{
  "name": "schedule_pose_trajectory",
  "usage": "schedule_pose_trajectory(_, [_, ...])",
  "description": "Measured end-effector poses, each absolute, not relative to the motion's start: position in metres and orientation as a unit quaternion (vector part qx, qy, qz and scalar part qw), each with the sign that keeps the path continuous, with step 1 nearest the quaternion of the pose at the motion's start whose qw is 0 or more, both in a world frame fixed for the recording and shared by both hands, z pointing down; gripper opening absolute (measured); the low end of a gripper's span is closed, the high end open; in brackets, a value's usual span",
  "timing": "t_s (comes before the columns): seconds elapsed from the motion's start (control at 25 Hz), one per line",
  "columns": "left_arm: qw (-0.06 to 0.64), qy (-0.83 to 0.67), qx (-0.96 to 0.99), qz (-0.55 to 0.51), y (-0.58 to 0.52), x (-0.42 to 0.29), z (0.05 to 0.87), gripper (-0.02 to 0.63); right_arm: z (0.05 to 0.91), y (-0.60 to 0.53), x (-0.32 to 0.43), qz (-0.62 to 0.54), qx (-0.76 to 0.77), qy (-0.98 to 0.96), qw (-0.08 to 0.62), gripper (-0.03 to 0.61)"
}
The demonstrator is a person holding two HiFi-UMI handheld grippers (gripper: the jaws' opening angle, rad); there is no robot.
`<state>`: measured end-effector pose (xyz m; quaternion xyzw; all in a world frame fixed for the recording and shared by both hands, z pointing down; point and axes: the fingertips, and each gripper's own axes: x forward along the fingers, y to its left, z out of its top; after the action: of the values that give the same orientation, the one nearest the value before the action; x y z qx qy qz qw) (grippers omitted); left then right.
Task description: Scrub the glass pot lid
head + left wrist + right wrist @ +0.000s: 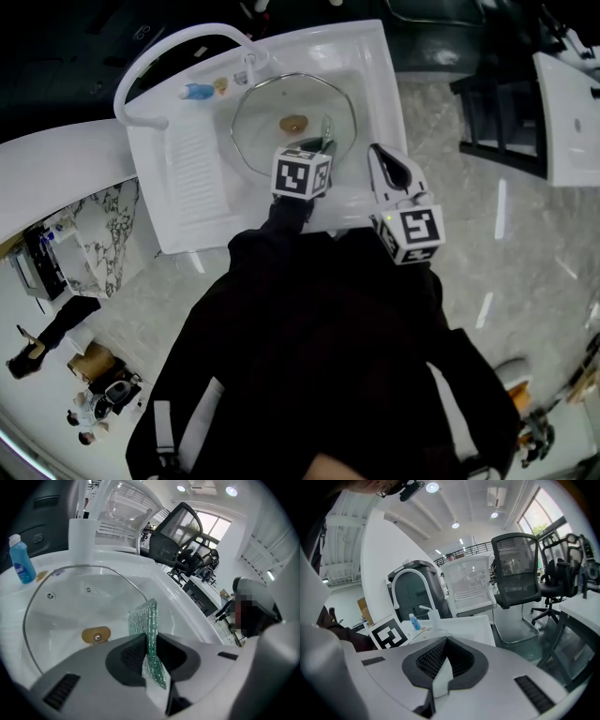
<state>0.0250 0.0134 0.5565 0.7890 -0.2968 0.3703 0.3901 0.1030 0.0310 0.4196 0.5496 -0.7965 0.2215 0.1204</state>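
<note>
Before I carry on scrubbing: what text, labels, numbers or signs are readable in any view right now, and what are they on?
No text can be read in any view.
Blue bottle label: too small and blurred to read.
Left marker cube and right marker cube: black-and-white square patterns only, no words or numbers.

Glass lid [293,122] fills basin [377,94]; faucet [211,28] arches behind.

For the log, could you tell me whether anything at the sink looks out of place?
Nothing stands out. The glass lid lies in the sink with no visible damage or spill; the left gripper clamps a green scrub pad, and the right gripper is shut, empty.
</note>
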Motion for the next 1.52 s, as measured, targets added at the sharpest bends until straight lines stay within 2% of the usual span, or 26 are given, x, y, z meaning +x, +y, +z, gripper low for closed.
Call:
schedule_pose_trajectory(0.48, [0.329, -0.324, 0.781, 0.421, 0.013, -0.07, 0.545, 0.063, 0.415, 0.026, 0.07, 0.209, 0.51, -0.824, 0.13, 0.002])
schedule_pose_trajectory(0.96, [0.144, -0.248, 0.742, 0.605, 0.042, -0.145, 0.562, 0.063, 0.419, 0.023, 0.056, 0.199, 0.489, -0.838, 0.138, 0.003])
schedule_pose_trajectory(1.16, [0.14, -0.214, 0.729, 0.635, 0.05, -0.148, 0.586, 0.063, 0.421, 0.026, 0.057, 0.203, 0.491, -0.836, 0.142, 0.003])
schedule_pose_trajectory(1.52, [0.185, -0.178, 0.729, 0.635, 0.059, -0.138, 0.615, 0.063, 0.419, 0.031, 0.064, 0.211, 0.5, -0.828, 0.143, 0.003])
